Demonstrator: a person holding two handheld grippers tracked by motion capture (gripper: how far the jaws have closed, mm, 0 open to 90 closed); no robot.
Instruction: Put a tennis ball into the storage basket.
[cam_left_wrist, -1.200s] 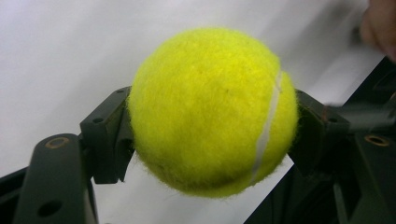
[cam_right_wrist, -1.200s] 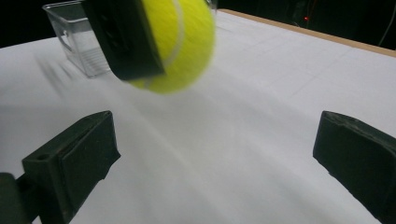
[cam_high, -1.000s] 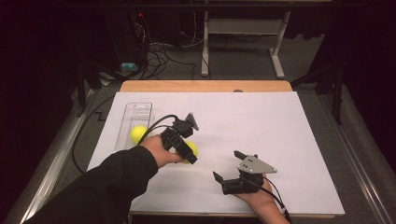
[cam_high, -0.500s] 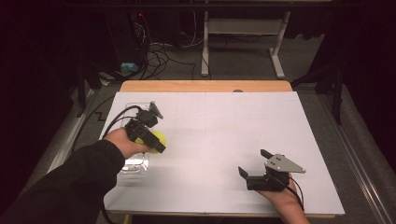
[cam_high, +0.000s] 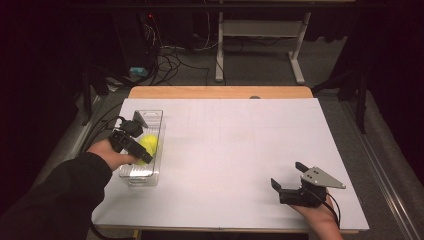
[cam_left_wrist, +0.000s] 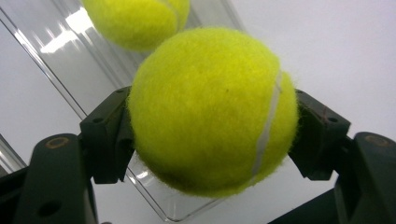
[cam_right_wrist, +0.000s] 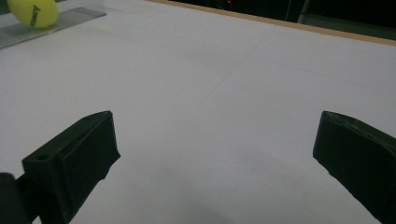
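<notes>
ball: yellow tennis ball (cam_left_wrist: 212, 109), clamped between left gripper jaws, one black pad on each side, seam stripe toward one pad
ball place: held over the clear tray (cam_high: 150, 175) at table's left side, high view shows it (cam_high: 147, 145) inside tray outline; touching tray floor or not, can't tell
left gripper: (cam_high: 136, 145) closed tight on ball, jaws spread just ball-wide, ball bulges out past pads toward camera
second ball: (cam_left_wrist: 135, 21) yellow, in tray beyond held one, close but apart; seen far off in right gripper view (cam_right_wrist: 32, 13)
right gripper: (cam_high: 290, 182) jaws wide apart, nothing between, just bare white sheet; near front right of table, well apart from tray
table: white sheet (cam_high: 240, 145) over wooden top
</notes>
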